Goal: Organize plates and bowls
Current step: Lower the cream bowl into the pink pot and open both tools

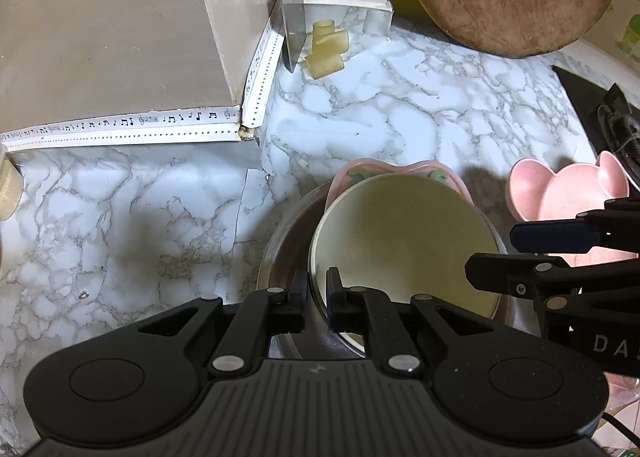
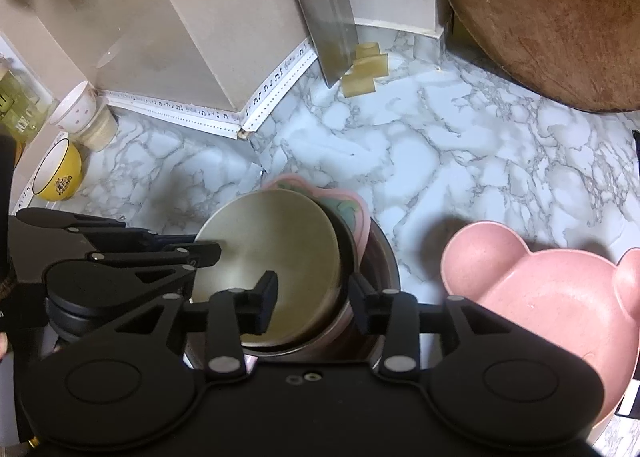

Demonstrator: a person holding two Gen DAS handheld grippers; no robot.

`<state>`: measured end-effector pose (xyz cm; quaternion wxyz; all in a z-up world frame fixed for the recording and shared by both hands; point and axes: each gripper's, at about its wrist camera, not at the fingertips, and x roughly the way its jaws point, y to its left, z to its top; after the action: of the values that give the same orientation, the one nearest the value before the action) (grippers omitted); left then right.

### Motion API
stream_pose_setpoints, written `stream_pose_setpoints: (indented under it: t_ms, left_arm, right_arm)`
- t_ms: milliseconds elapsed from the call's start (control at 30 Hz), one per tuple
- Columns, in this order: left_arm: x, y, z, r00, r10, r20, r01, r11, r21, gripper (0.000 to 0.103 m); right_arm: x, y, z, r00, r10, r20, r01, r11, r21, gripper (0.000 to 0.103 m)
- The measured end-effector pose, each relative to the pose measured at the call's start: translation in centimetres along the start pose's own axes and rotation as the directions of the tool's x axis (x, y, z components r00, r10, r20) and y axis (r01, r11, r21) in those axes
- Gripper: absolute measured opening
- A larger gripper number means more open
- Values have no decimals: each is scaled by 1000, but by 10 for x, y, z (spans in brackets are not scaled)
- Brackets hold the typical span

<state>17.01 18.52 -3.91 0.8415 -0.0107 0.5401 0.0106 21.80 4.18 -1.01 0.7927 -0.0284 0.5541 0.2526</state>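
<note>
Marble-patterned counter (image 2: pixel 420 161) is carrying everything here, and the steel bowl (image 2: pixel 272 257) makes the handiest landmark. Far to its left, against the beige wall, a yellow bowl (image 2: pixel 60 173) is lying tipped on its side, and behind that a small dotted cup (image 2: pixel 76 107) is sitting on a pale jar. Neither looks gathered in yet.

The stack itself is half built: the steel bowl is sitting tilted on a pink patterned plate (image 2: pixel 352 213), which is resting in a larger metal bowl (image 2: pixel 384 261) underneath. Just right of the stack, a pink bear-shaped dish (image 2: pixel 552 297) is waiting apart on the counter, so I judge at least that dish and the yellow bowl are left to nest or place.

The left gripper (image 1: pixel 318 289) is pinching the steel bowl's near rim, fingers narrowly parted with the wall between them (a firm grasp, by the look of it). The right gripper (image 2: pixel 314 299) is standing wide apart, straddling the bowl's right rim: one finger inside the bowl, the other outside near the plate's edge, gripping nothing. Behind the stack, a cleaver (image 2: pixel 328 17) and a round wooden board (image 2: pixel 552 17) are leaning against the wall.
</note>
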Motion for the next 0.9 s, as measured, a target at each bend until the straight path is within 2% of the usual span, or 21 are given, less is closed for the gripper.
stream_pose_setpoints:
  t_ms: [567, 667, 800, 867, 900]
  left_arm:
    - [-41, 12, -21, 990, -89, 108, 94, 995, -38, 9]
    - [-51, 12, -27, 984, -101, 147, 106, 994, -30, 9]
    - [-68, 11, -36, 970, -119, 211, 127, 992, -24, 10]
    - [-74, 12, -40, 964, -133, 230, 143, 989, -29, 13]
    - [-76, 12, -42, 961, -134, 242, 146, 989, -32, 21]
  right_arm:
    - [-46, 5, -14, 992, 27, 121, -24, 999, -27, 66]
    - [-56, 7, -18, 989, 33, 142, -29, 999, -32, 74]
    - [-69, 9, -26, 986, 39, 164, -32, 999, -44, 79]
    - [-75, 9, -30, 983, 43, 177, -35, 998, -46, 81]
    - [-77, 9, -33, 982, 45, 184, -37, 998, -47, 82]
